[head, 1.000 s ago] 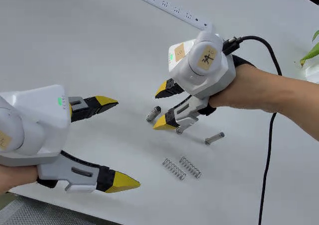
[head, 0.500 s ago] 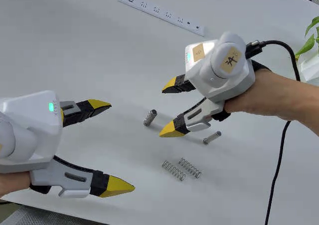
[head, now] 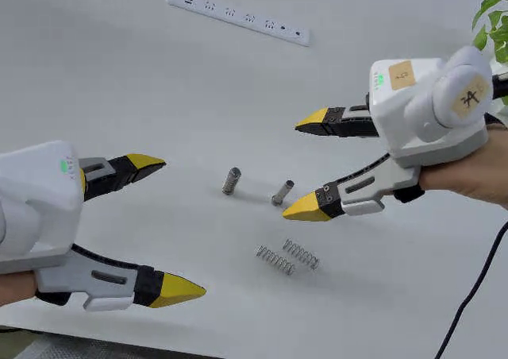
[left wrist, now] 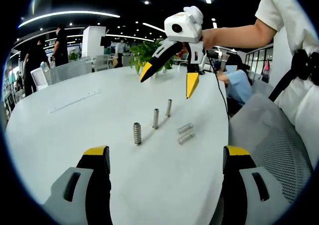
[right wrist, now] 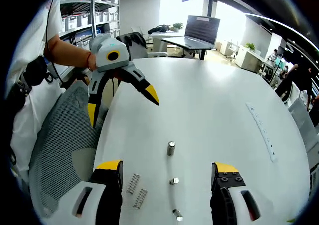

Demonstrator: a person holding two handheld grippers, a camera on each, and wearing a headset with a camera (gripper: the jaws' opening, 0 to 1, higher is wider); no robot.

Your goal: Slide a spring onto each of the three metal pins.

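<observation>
My left tongs [head: 163, 225] are wide open, and there is nothing between their yellow tips. My right tongs [head: 309, 164] are wide open too and hold nothing. Both hang over the big white table [head: 159, 81]. Their tips point toward each other, well apart.

Between the two pairs of tongs stands a short grey metal pin with a coiled wire spring on it [head: 231, 180]. It is the pin nearest my left tongs, out in front of their tips. Just beside it, toward my right tongs, stands a bare grey metal pin [head: 282, 192]. It is close to the lower yellow tip of the right tongs but does not touch it. In the left gripper view I see a second bare grey metal pin [left wrist: 169, 107] past that one, down below the right tongs. The three pins stand upright in a row that runs from one pair of tongs to the other.

Two loose thin wire springs [head: 275, 260] lie flat and side by side on the table. They are near the pins, below the lower jaw of my right tongs.

A long white power strip [head: 238, 16] lies far out past both tongs. A green leafy plant [head: 492, 17] peeks in above my right tongs.
</observation>
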